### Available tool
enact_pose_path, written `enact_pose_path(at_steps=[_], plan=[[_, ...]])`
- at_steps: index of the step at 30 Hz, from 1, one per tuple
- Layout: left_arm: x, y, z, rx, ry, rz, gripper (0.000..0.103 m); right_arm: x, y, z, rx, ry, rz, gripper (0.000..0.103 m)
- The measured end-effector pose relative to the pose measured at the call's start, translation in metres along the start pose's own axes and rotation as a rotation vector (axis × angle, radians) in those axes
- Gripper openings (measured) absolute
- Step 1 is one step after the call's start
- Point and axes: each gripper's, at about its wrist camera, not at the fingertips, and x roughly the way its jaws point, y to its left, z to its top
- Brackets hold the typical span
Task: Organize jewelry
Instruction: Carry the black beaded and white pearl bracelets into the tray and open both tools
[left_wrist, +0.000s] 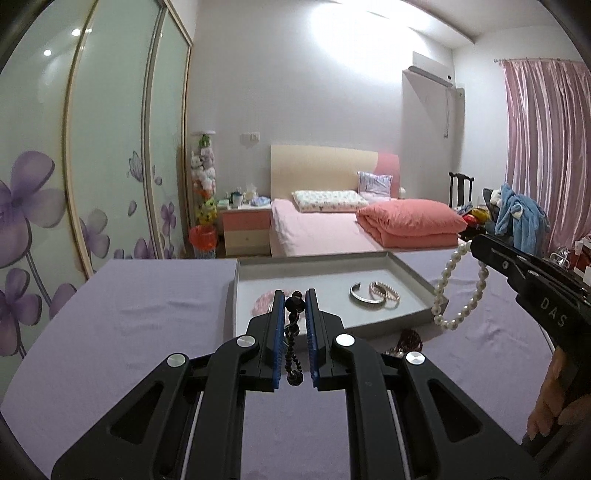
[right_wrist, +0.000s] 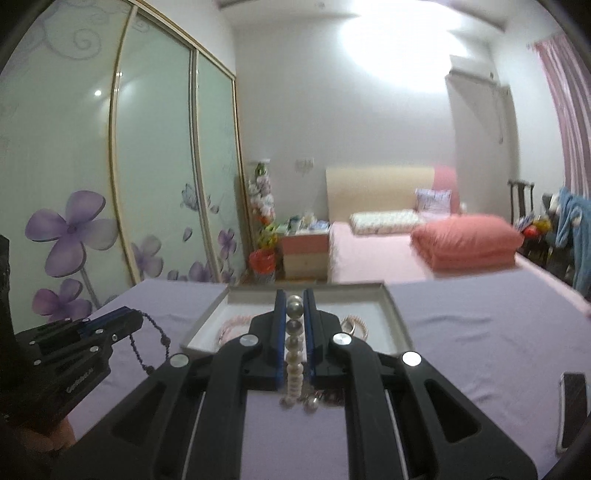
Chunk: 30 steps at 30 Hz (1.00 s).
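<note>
My left gripper (left_wrist: 295, 295) is shut on a dark bead bracelet (left_wrist: 292, 347), whose loop hangs between the blue pads above the lilac table. In the right wrist view the same left gripper (right_wrist: 138, 319) sits at the lower left with the dark bead bracelet (right_wrist: 147, 343) dangling. My right gripper (right_wrist: 294, 295) is shut on a white pearl bracelet (right_wrist: 294, 354); the pearl bracelet (left_wrist: 460, 291) droops from the right gripper (left_wrist: 474, 245) beside the tray's right corner. The grey tray (left_wrist: 410, 266) holds two metal bangles (left_wrist: 373, 293) and a pink bead piece (left_wrist: 263, 301).
A dark red bead piece (left_wrist: 410, 339) lies on the lilac cloth (left_wrist: 147, 314) just in front of the tray. A phone (right_wrist: 572, 406) rests at the table's right edge. A bed with a folded coral quilt (left_wrist: 410, 221) stands behind the table, a wardrobe at left.
</note>
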Motion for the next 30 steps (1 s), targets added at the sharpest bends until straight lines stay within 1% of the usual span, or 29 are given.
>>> enact_pose_path(at_steps=[5,12,19,30], plan=[[-0.003,-0.005,0.006,0.010,-0.053,0.011,0.012,-0.007,0.009,0.006,-0.049,-0.082,-0.046,0.010],[-0.007,-0.012,0.009,0.025,-0.108,0.026,0.012,-0.013,0.012,0.012,-0.080,-0.140,-0.080,0.010],[-0.001,-0.011,0.012,0.024,-0.118,0.037,0.012,-0.008,0.011,0.017,-0.094,-0.170,-0.104,0.010],[0.007,-0.014,0.015,0.033,-0.122,0.054,0.012,0.001,0.012,0.021,-0.089,-0.188,-0.119,0.010]])
